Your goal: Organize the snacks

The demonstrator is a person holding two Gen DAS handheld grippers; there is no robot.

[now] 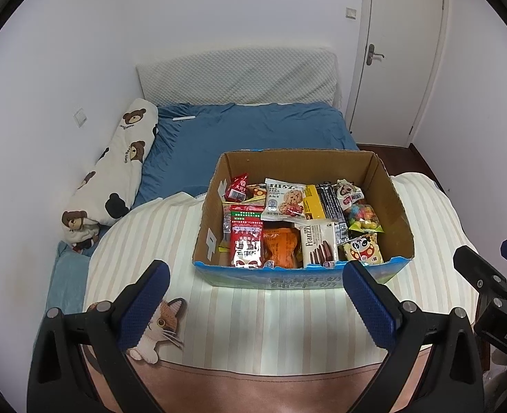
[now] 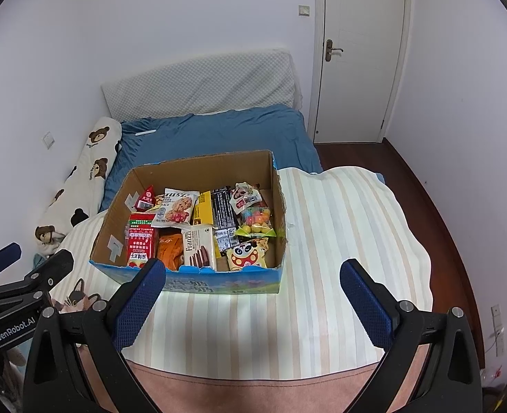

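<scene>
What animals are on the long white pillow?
Brown bears on the long pillow, clearest in the left wrist view.

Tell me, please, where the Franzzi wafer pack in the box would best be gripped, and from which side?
Probably by its upper end, from above. The Franzzi wafer pack leans upright against the box front wall, wedged between the orange packet and the black bar, so only its top looks free. The right tongs, open and nearer, could pinch its flat faces.
</scene>
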